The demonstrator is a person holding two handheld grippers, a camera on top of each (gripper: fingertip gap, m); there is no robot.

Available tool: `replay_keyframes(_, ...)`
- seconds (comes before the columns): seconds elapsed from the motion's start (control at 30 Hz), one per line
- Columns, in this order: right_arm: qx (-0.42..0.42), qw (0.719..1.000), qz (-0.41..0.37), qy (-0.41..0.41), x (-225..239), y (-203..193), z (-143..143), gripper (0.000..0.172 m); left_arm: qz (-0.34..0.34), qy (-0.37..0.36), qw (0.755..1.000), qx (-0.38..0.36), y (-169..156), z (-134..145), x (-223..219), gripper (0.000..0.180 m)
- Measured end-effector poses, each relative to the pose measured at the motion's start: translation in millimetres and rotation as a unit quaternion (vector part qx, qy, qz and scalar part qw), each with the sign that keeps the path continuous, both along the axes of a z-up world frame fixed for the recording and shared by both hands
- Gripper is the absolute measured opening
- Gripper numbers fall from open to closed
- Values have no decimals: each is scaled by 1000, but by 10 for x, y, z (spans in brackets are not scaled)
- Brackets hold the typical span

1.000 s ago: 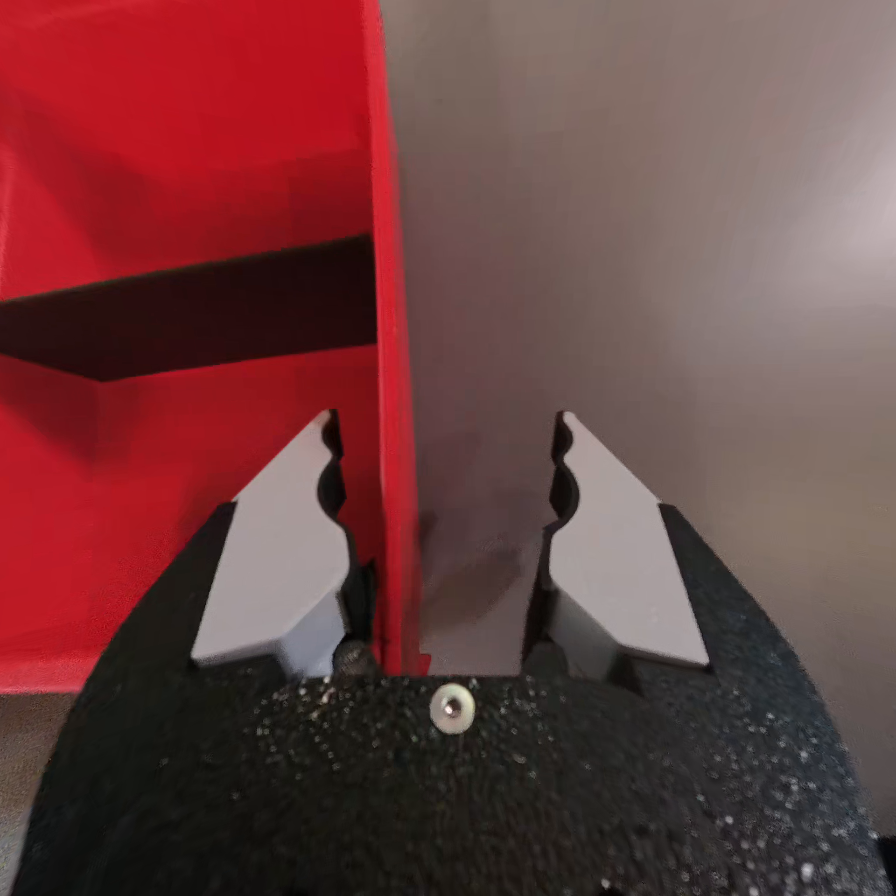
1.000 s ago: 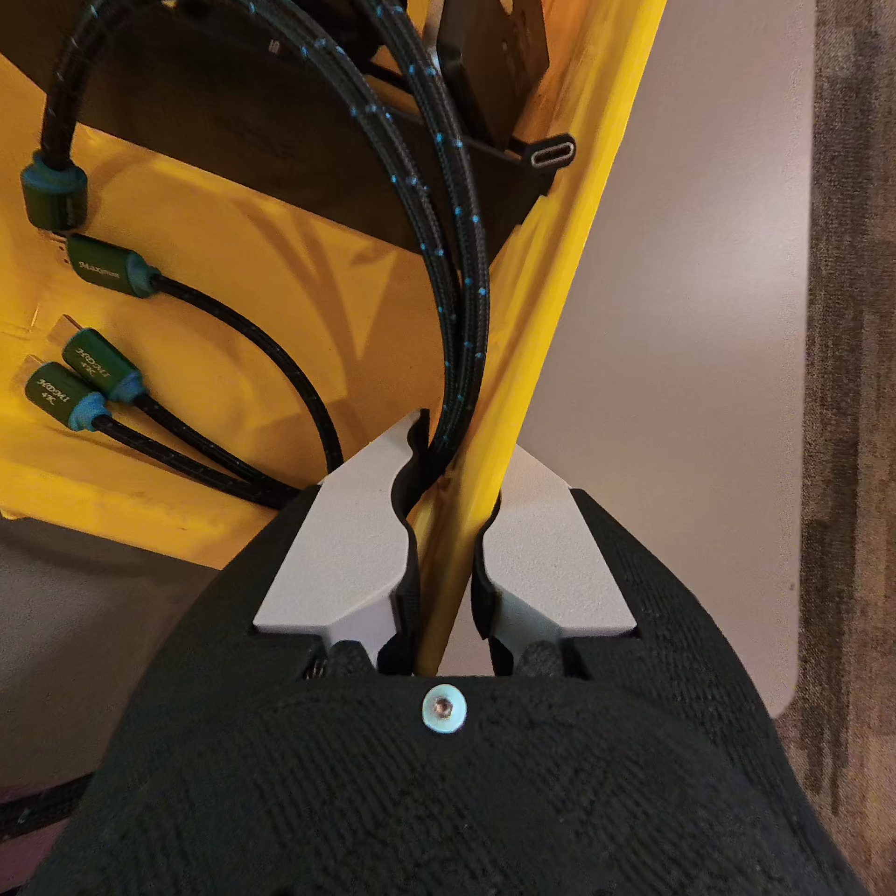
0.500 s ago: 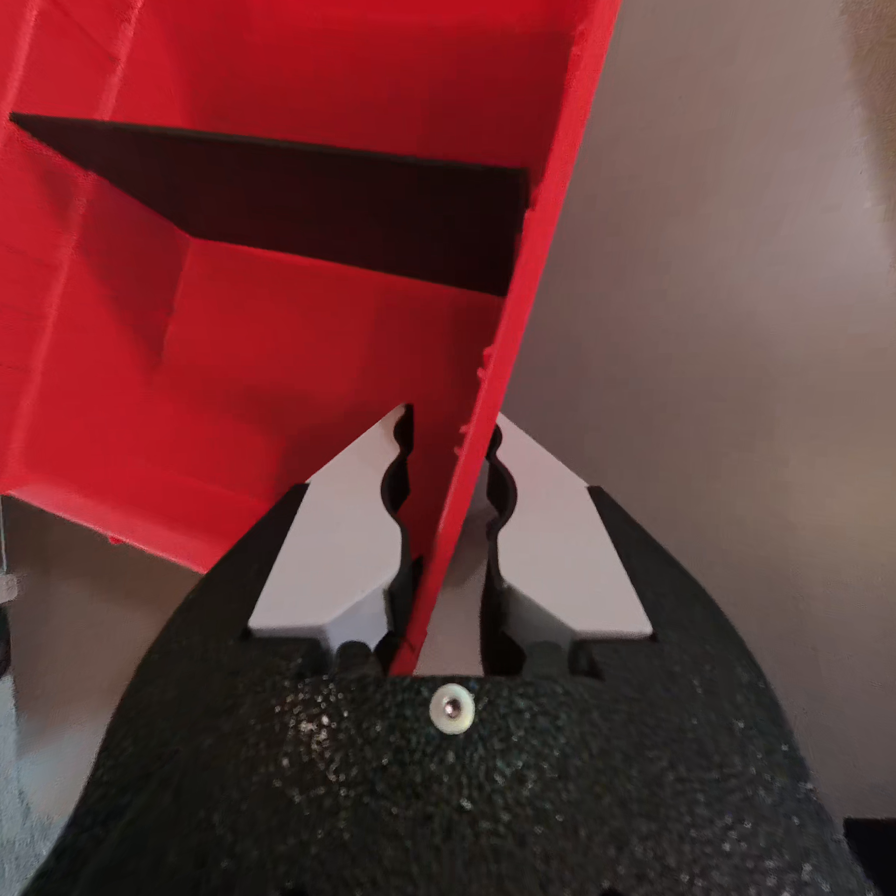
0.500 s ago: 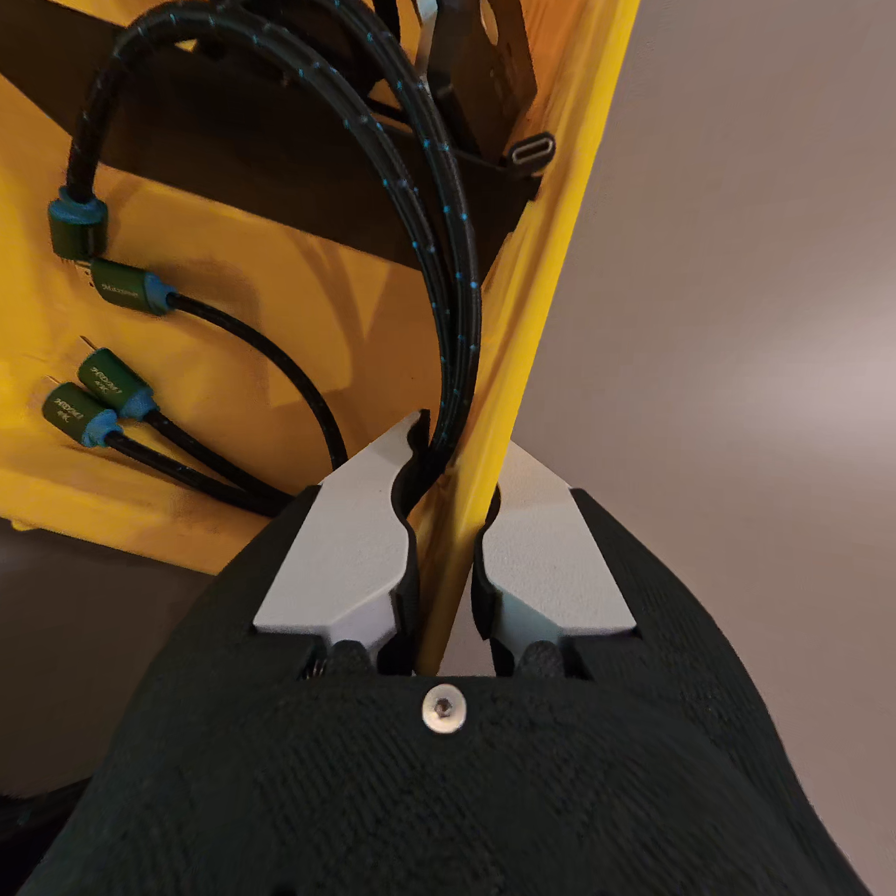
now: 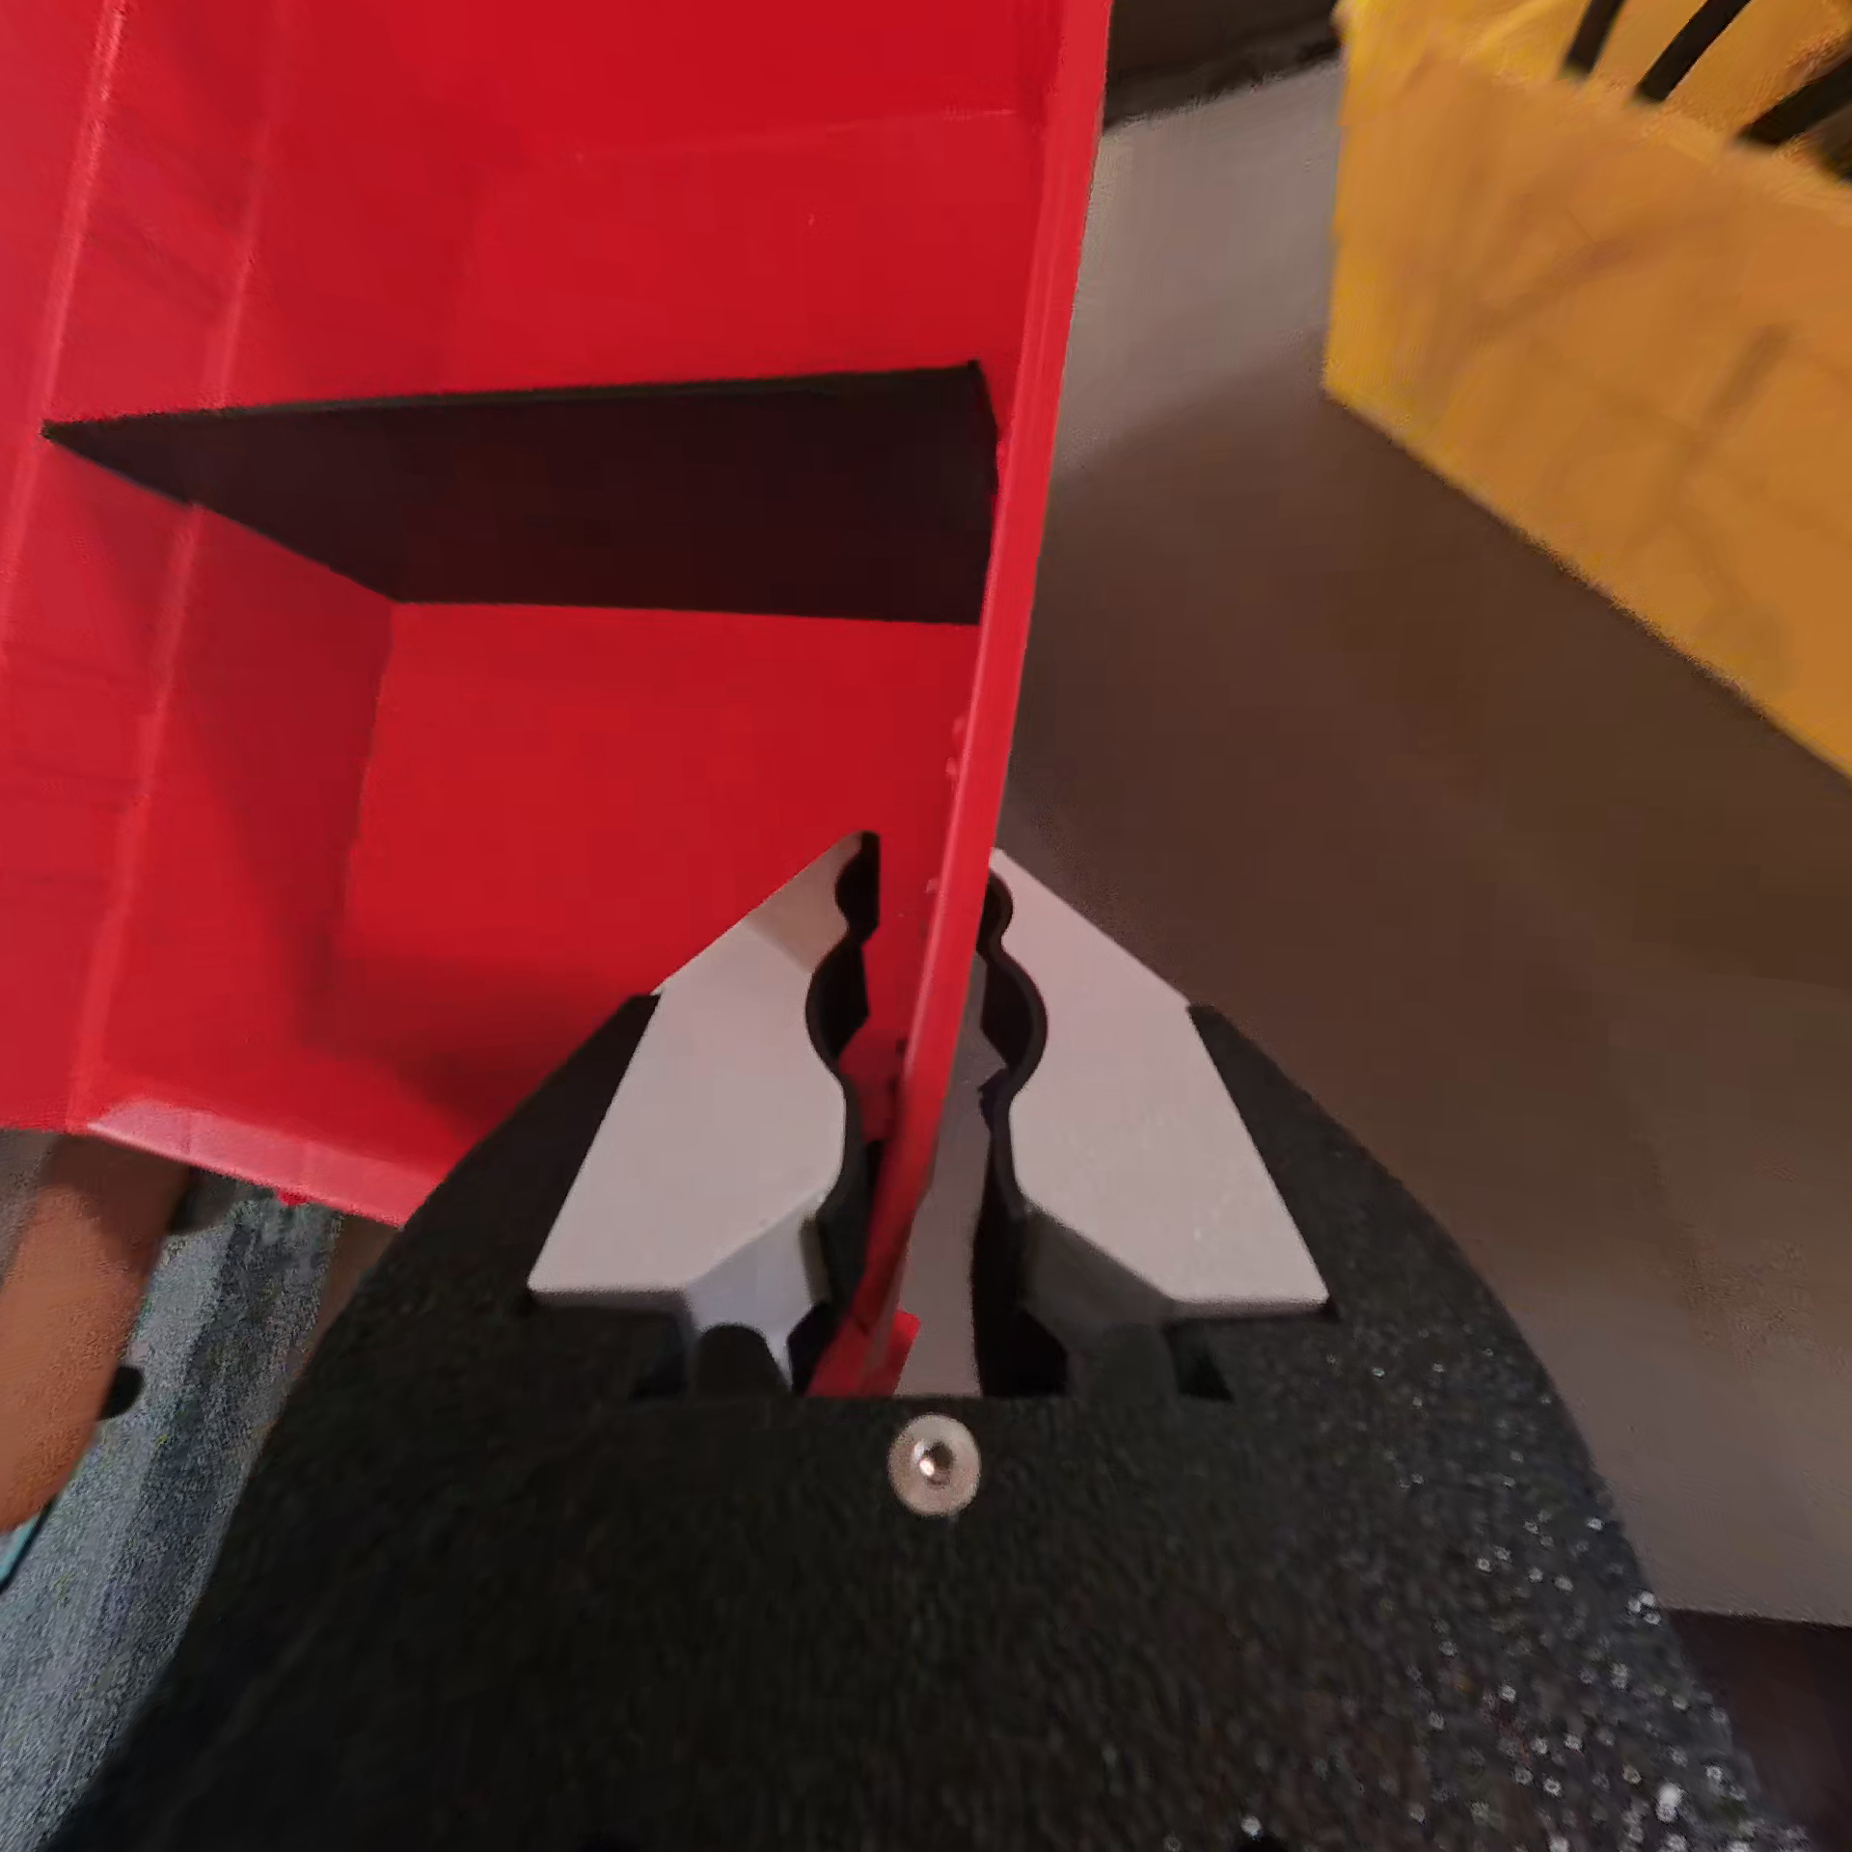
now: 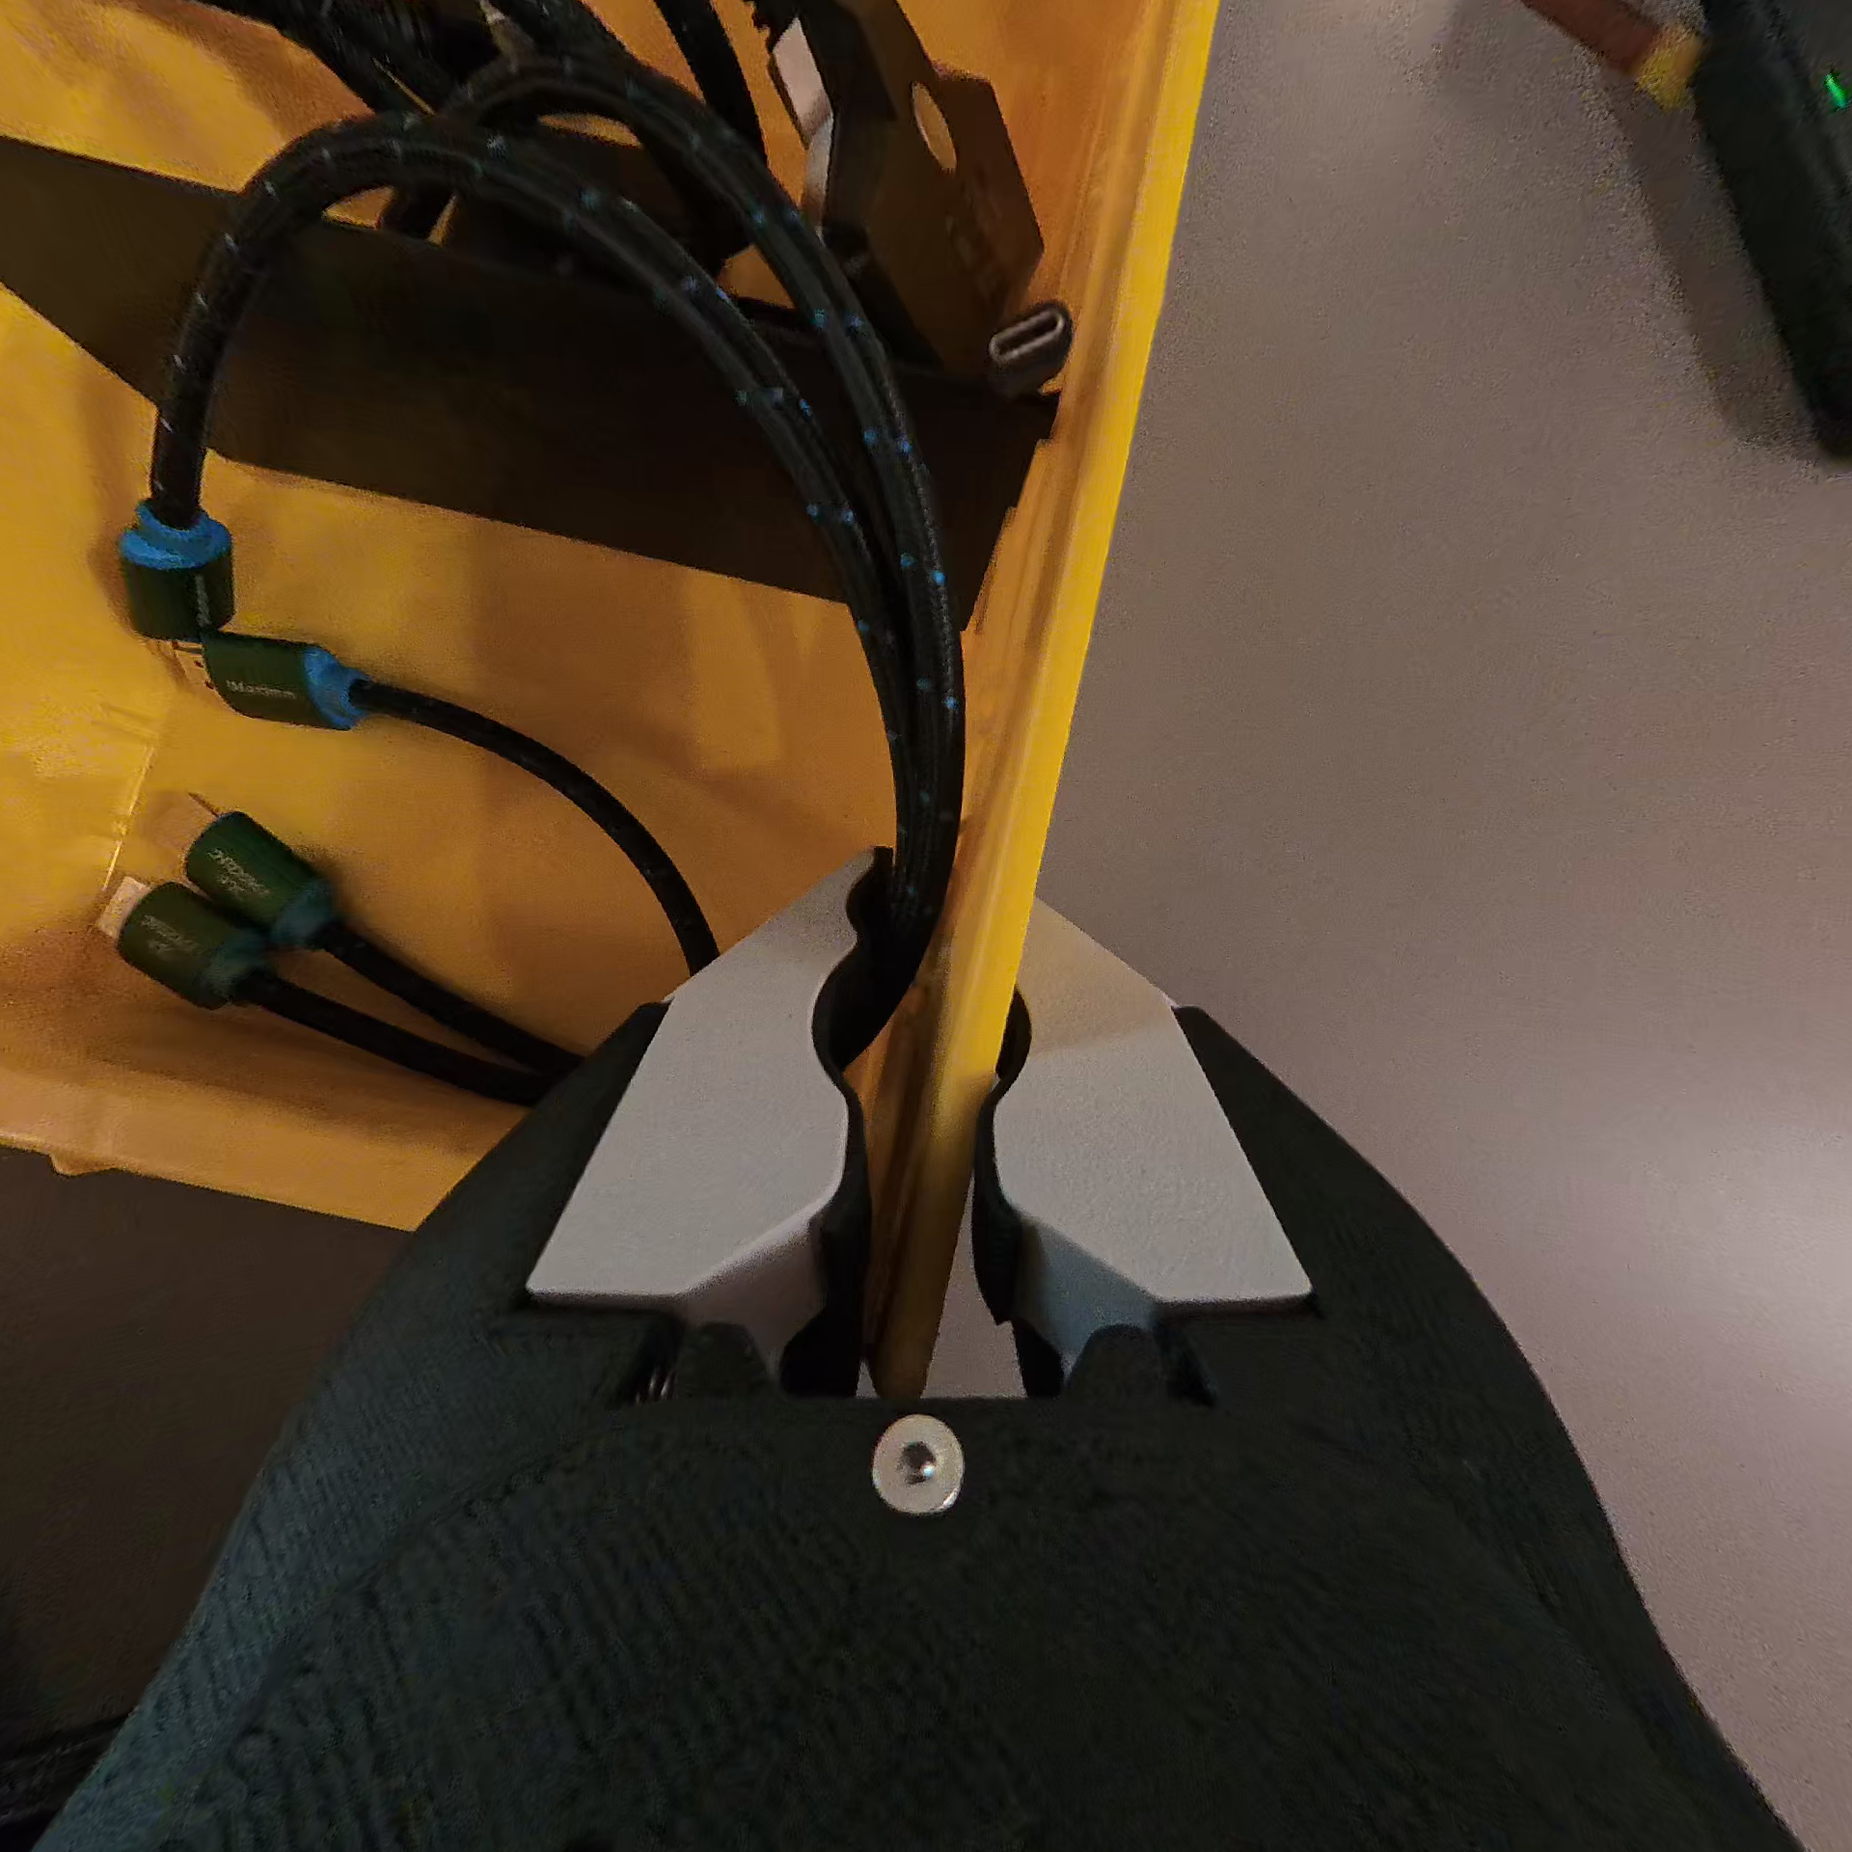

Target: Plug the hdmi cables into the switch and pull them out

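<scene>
The left tool (image 5: 927, 882) is clenched on the right wall of a red bin (image 5: 561, 762), one grey finger inside the bin and the other outside, the thin wall pinched between the black pads low in the grip. A black divider (image 5: 561, 501) crosses the bin's interior farther in from the fingers, and nothing lies in the part of the bin on view. Beyond the red bin's right wall lies the grey worktop (image 5: 1353, 902), and farther off to the upper right stands a blurred yellow bin (image 5: 1563, 401). The right tool (image 6: 947, 882) grips that yellow bin (image 6: 1042, 702) in the same way, its fingers closed on the bin's right wall with the pads pressing both faces. Just inside that wall, a black braided hdmi cable (image 6: 927, 702) with blue flecks runs up past the inner finger and arches over to the left. Left of the wall, four green hdmi plugs (image 6: 251, 882) with blue collars lie on the bin's floor. Farther in, past a black divider (image 6: 501, 401), a dark device (image 6: 932, 220), the switch as far as can be told, leans against the wall, with a small silver connector (image 6: 1030, 336) beside it.
</scene>
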State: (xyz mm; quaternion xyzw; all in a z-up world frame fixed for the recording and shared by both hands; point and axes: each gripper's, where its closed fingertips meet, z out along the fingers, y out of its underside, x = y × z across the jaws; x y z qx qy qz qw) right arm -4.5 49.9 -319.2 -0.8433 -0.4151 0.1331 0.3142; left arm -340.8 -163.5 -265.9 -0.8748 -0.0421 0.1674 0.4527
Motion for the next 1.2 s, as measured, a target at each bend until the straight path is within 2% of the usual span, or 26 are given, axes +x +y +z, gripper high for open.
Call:
replay_keyframes(0.1,14,999,31,11,-448,-76,19,12,11,24,998,51,-98,295,-25,16)
replay_keyframes(0.27,15,992,102,75,-1322,-367,80,28,22,78,989,120,-179,731,-3,17)
replay_keyframes(0.37,-18,973,171,154,-1844,-655,151,61,19,103,982,159,-193,921,57,17)
replay_keyframes(0.47,-18,945,231,231,-2077,-898,340,78,11,130,975,180,-222,1057,135,17)
replay_keyframes(0.57,92,913,242,315,-1956,-842,733,83,-11,152,967,203,-220,1191,289,17)
replay_keyframes(0.67,234,875,195,375,-1486,-566,1150,77,-61,159,957,234,-109,1353,580,17)
replay_keyframes(0.73,339,850,146,376,-996,-300,1326,68,-115,147,950,252,22,1456,877,17)
replay_keyframes(0.83,500,812,36,300,-33,192,1421,52,-213,122,933,264,265,1561,1432,17)
replay_keyframes(0.93,609,774,-54,164,981,597,1370,42,-314,99,910,253,523,1562,2050,17)
replay_keyframes(0.97,624,766,-90,125,1334,743,1359,36,-345,93,901,245,605,1542,2255,17)
replay_keyframes(1.03,622,757,-183,86,2059,990,1372,37,-404,81,884,222,743,1476,2654,18)
replay_keyframes(1.1,627,736,-239,87,2601,1029,1441,38,-457,64,866,193,853,1365,3027,17)
replay_keyframes(1.2,637,704,-298,95,3149,978,1537,38,-524,37,840,135,1006,1107,3508,17)
